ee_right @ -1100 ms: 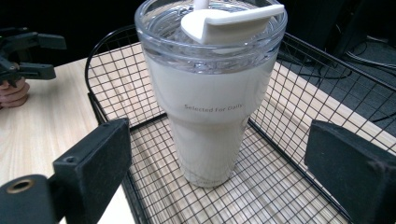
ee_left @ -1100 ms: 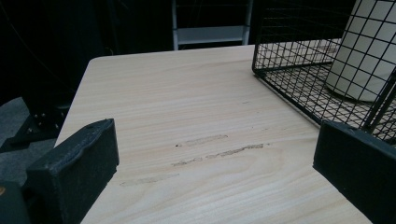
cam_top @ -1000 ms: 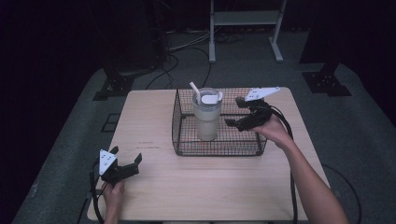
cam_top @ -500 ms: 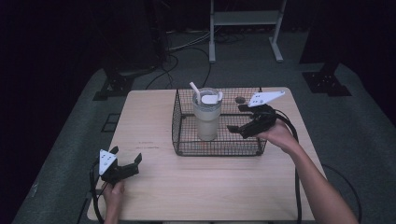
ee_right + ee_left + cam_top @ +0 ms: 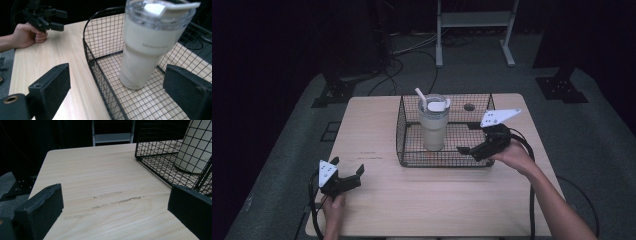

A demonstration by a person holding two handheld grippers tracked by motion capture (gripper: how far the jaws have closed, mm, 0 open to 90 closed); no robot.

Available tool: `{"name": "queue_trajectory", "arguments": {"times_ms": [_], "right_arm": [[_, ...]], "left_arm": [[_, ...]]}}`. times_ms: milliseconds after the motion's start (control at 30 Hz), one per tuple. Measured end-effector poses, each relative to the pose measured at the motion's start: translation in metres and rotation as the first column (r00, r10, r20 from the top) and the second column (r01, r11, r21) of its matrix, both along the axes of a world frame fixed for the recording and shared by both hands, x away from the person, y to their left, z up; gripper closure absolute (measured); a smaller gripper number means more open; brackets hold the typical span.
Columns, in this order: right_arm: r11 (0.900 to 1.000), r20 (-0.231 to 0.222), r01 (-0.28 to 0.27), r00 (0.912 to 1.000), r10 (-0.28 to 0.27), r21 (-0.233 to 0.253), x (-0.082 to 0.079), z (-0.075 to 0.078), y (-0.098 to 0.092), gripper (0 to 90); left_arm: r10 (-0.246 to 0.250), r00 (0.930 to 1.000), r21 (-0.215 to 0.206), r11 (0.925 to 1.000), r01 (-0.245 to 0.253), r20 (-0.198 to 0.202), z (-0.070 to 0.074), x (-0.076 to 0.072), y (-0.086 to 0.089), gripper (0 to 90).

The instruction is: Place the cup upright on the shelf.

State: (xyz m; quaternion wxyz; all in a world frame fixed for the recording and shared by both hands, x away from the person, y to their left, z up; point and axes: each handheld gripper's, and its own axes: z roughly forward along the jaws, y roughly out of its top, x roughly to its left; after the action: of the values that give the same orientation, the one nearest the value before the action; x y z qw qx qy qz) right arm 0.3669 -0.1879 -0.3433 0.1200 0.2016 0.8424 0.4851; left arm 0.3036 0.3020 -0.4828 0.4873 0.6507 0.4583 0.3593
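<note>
A cream tumbler (image 5: 434, 125) with a clear lid and a white straw stands upright inside a black wire basket (image 5: 409, 132) at the middle of the table. My right gripper (image 5: 467, 138) hovers at the basket's front right corner, open and holding nothing. In the right gripper view the tumbler (image 5: 145, 50) is just ahead, and the basket's wall (image 5: 100, 62) runs between the wide-apart jaws of the right gripper (image 5: 117, 95). My left gripper (image 5: 347, 166) rests open near the table's front left. The left gripper view looks across bare wood between the open jaws of the left gripper (image 5: 112, 212) toward the basket (image 5: 160, 152).
The light wooden table (image 5: 377, 125) has a round cable hole (image 5: 469, 107) behind the basket. A white metal rack (image 5: 474, 20) and dark stand bases sit on the floor beyond. In the right gripper view the person's other hand (image 5: 27, 35) holds the left gripper far off.
My right gripper has drawn back from the basket's right rim toward the near edge, down to the front right corner. The left gripper and the tumbler have stayed put.
</note>
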Motion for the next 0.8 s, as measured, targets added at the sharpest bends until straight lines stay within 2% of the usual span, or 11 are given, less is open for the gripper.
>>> {"name": "queue_trajectory", "arguments": {"times_ms": [133, 300, 433, 800], "right_arm": [[1.0, -0.005, -0.004, 1.0, 0.004, -0.006, -0.004, -0.006, -0.004, 7.0], [1.0, -0.014, -0.008, 0.9999, 0.008, 0.01, -0.009, -0.013, -0.01, 7.0], [1.0, -0.034, 0.002, 0.9994, -0.002, 0.01, -0.014, -0.021, -0.016, 7.0], [1.0, -0.052, 0.019, 0.9985, -0.018, 0.018, -0.024, -0.036, -0.03, 7.0]], "left_arm": [[0.002, 1.0, -0.004, 1.0, -0.002, 0.002, 0.0, 0.0, 0.0, 0.0], [0.0, 1.0, -0.002, 1.0, 0.0, 0.002, 0.0, 0.0, 0.0, 0.0], [-0.002, 1.0, 0.001, 1.0, 0.002, 0.004, 0.0, 0.0, 0.0, 0.0], [-0.002, 1.0, 0.007, 1.0, 0.002, 0.005, 0.0, 0.0, -0.001, 0.0]]}}
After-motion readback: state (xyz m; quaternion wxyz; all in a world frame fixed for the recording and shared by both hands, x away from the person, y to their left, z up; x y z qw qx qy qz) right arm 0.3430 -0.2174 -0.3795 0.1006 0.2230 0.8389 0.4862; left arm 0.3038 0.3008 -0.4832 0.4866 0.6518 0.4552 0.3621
